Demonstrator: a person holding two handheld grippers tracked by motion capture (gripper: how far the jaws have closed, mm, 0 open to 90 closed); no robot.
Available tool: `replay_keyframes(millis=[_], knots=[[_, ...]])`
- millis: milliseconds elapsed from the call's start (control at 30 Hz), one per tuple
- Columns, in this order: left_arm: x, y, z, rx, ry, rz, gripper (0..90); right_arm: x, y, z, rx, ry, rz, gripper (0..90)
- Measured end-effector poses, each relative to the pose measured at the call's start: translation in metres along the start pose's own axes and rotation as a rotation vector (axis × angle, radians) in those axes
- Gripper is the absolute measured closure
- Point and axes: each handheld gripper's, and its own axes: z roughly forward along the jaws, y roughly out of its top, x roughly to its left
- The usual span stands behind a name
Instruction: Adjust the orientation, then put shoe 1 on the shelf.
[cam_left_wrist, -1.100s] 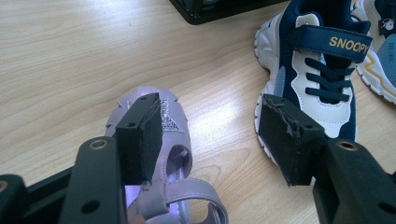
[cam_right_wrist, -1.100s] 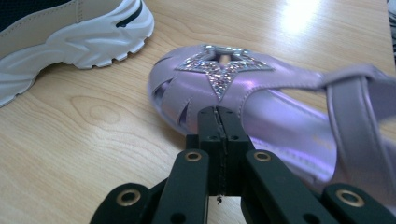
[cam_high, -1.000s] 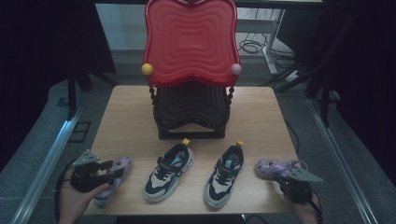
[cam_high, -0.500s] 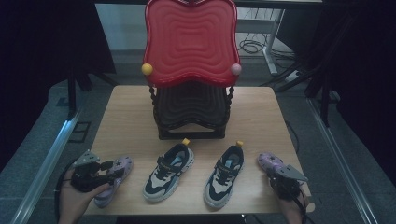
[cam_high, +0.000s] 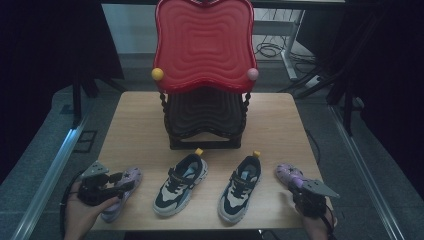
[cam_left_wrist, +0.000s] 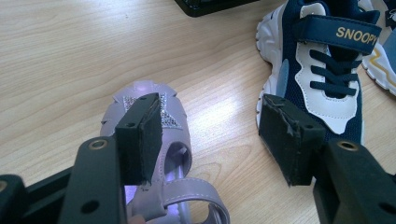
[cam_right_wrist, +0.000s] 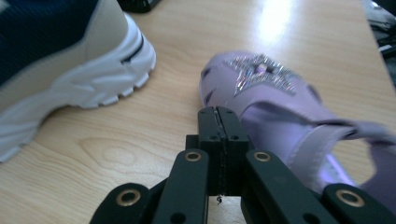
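At lower left, the left gripper (cam_high: 116, 183) hovers, jaws parted, over a lilac strapped sandal (cam_left_wrist: 161, 154). At lower right, the right gripper (cam_right_wrist: 219, 116), clenched empty, sits beside another lilac sandal (cam_right_wrist: 280, 107). Both rest on a pale wooden table (cam_high: 135, 130) amid dark surroundings.

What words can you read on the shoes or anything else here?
"SNOOPY", in gold letters on the navy strap of the sneaker in the left gripper view.
The sandals carry only glitter shapes, no letters.
In the high view the sneakers are too small to read, and nothing readable stands on the red rack.
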Motion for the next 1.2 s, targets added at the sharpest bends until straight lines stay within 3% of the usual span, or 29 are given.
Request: replay_keyframes(millis=[233, 533, 700, 800, 833, 900, 1200], knots=[[0.002, 0.0, -0.002, -0.007, 0.002, -0.004, 39.5, -0.012, 0.009, -0.016, -0.058, -0.007, 0.017, 89.2], [0.008, -0.004, -0.014, -0.027, 0.027, -0.027, 39.6, -0.033, 0.018, -0.035, -0.113, 0.023, 0.03, 89.0], [0.006, -0.005, -0.028, -0.064, 0.028, -0.021, 39.7, -0.039, 0.017, -0.041, -0.119, 0.064, 0.055, 76.6], [0.008, -0.012, -0.037, -0.085, 0.001, -0.026, 39.8, -0.038, 0.018, -0.042, -0.123, 0.081, 0.039, 68.1], [0.01, -0.014, -0.039, -0.088, 0.002, -0.035, 40.2, -0.037, 0.017, -0.043, -0.125, 0.083, 0.026, 62.2], [0.012, -0.018, -0.042, -0.092, 0.016, -0.043, 40.5, -0.036, 0.017, -0.044, -0.126, 0.081, 0.022, 60.5], [-0.001, -0.04, -0.035, -0.033, 0.026, -0.015, 42.8, -0.037, 0.015, -0.051, -0.126, 0.062, 0.039, 54.4]])
